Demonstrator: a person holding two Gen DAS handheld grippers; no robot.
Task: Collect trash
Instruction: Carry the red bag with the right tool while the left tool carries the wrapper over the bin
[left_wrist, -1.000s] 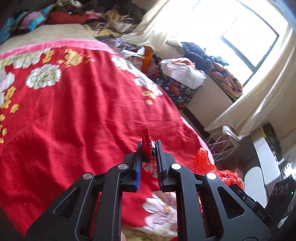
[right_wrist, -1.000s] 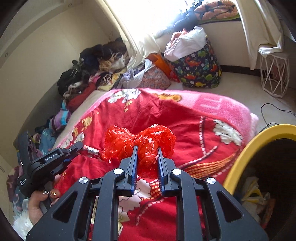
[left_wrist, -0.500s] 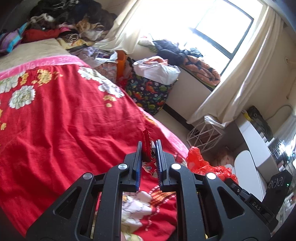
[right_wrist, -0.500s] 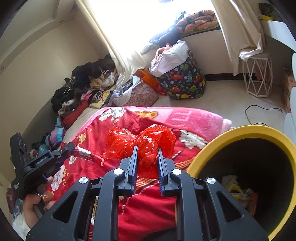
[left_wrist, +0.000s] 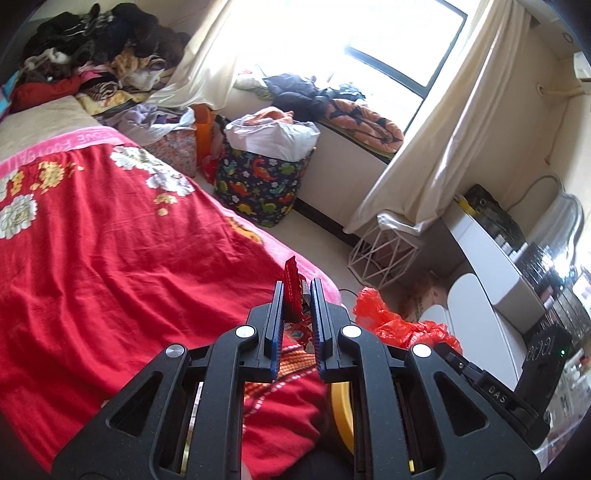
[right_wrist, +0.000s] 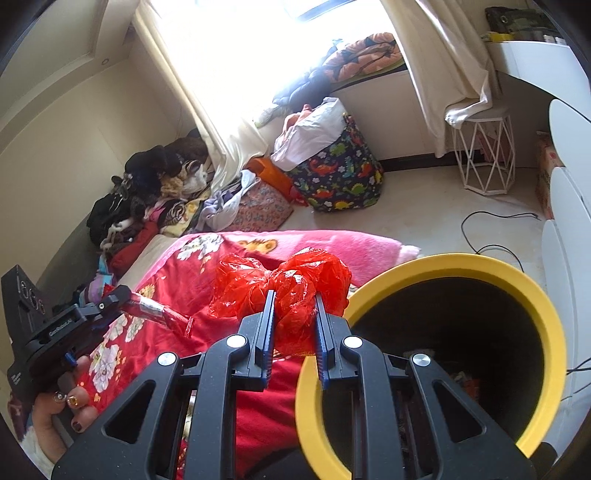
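My left gripper (left_wrist: 297, 291) is shut on a flat red snack wrapper (left_wrist: 291, 284) that sticks up between its pads, above the red bed blanket (left_wrist: 110, 258). In the right wrist view that left gripper (right_wrist: 123, 295) shows at the left with the wrapper (right_wrist: 159, 312) poking out, held by a hand. My right gripper (right_wrist: 293, 302) is shut on a crumpled red plastic bag (right_wrist: 284, 284), just left of the yellow-rimmed bin (right_wrist: 546, 317). The bag (left_wrist: 391, 321) and a strip of the bin's rim (left_wrist: 340, 406) also show in the left wrist view.
A dinosaur-print laundry bag (right_wrist: 340, 177) stands on the floor by the window. A white wire stool (right_wrist: 484, 155) stands under the curtain. Clothes (left_wrist: 92, 55) are heaped at the head of the bed. A black cable (right_wrist: 491, 229) lies on the floor. White furniture (left_wrist: 480, 266) stands at the right.
Both grippers have moved off the bed toward its foot, each keeping its load. The yellow bin has come far into the right wrist view, and the window and floor now fill more of the left wrist view.
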